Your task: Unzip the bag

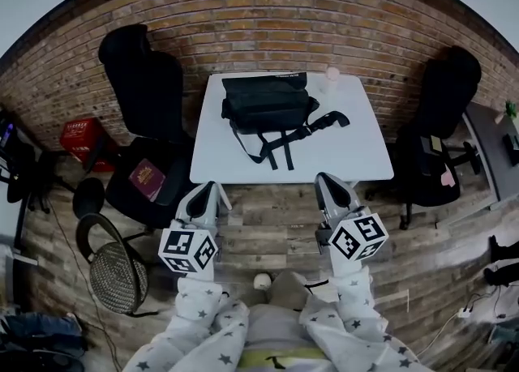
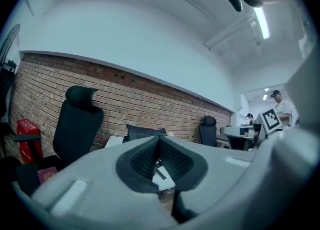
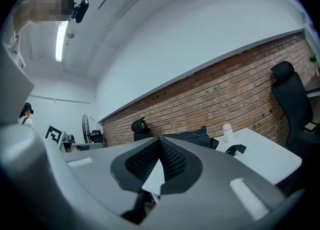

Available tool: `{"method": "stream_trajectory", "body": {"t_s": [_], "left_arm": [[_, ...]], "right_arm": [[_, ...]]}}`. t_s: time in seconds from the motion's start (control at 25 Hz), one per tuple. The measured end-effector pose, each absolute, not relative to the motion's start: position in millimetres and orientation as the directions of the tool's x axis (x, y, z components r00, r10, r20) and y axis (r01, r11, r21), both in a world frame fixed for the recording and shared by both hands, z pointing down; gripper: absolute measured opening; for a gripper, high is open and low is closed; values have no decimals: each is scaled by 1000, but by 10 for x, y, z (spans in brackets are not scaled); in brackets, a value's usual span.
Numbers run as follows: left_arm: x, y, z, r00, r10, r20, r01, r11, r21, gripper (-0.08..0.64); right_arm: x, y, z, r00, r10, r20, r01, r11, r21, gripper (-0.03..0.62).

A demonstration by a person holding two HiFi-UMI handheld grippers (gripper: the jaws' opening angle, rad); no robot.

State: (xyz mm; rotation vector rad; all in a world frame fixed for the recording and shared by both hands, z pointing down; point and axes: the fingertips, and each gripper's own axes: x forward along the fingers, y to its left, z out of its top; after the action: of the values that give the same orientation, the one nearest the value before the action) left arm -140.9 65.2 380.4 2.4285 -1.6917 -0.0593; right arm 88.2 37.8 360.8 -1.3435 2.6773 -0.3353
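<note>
A black bag point(image 1: 268, 103) with loose straps point(image 1: 285, 142) lies on the far half of a white table point(image 1: 369, 160) against the brick wall. My left gripper point(image 1: 214, 191) is shut and empty, short of the table's near left corner. Shut and empty too, my right gripper point(image 1: 326, 181) hovers by the near edge at the right. Both point level toward the table. In the left gripper view the bag point(image 2: 145, 133) shows just above the closed jaws point(image 2: 159, 141). The right gripper view has the bag point(image 3: 192, 137) behind the jaw tips point(image 3: 159, 140).
Black office chairs stand left point(image 1: 146, 95) and right point(image 1: 442, 119) of the table; the left one's seat holds a dark red booklet point(image 1: 147, 177). A small white bottle point(image 1: 332, 75) stands on the table's far right. A wire stool point(image 1: 113, 269) and red crate point(image 1: 81, 137) sit at left.
</note>
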Motion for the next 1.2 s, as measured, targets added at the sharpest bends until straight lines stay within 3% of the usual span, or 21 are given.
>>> {"method": "stream_trajectory", "body": {"t_s": [0.32, 0.56, 1.2], "left_arm": [[-1383, 283, 4010, 381, -917, 114, -915, -357, 191, -3], [-1603, -141, 4116, 339, -932, 126, -928, -310, 205, -3], [-1922, -1462, 4123, 253, -957, 143, -952, -219, 214, -3]], "right_arm": [[854, -14, 3731, -574, -819, 14, -793, 551, -259, -8], [679, -542, 3787, -605, -796, -10, -752, 576, -322, -8], [181, -1927, 3816, -714, -700, 7, -668, 678, -306, -6]]}}
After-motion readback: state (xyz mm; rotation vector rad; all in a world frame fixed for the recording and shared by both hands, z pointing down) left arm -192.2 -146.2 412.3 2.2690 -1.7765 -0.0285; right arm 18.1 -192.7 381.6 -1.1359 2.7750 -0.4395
